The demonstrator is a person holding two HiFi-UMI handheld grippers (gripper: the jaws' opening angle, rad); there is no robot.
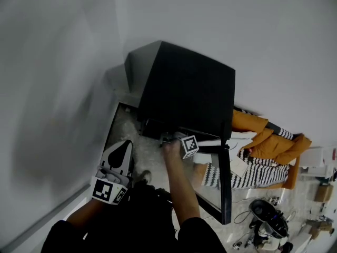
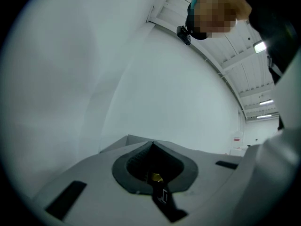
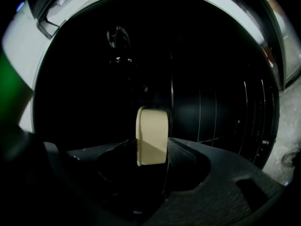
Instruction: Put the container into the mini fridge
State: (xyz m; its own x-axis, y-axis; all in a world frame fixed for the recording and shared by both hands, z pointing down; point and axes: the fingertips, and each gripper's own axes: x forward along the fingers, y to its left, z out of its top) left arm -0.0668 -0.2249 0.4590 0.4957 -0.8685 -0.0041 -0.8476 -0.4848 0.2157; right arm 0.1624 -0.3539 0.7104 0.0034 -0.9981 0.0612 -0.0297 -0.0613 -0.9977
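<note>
black mini fridge (image 1: 187,88) on floor (image 1: 125,124) by white wall (image 1: 274,46); right claw (image 3: 153,145) grasping beige container (image 3: 151,126) inside; left claw (image 1: 125,147) clenched

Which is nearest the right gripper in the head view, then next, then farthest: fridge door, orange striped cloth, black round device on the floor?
1. fridge door: just right of the right gripper.
2. orange striped cloth: beyond the door, farther right.
3. black round device: on the floor, lower right.
</note>
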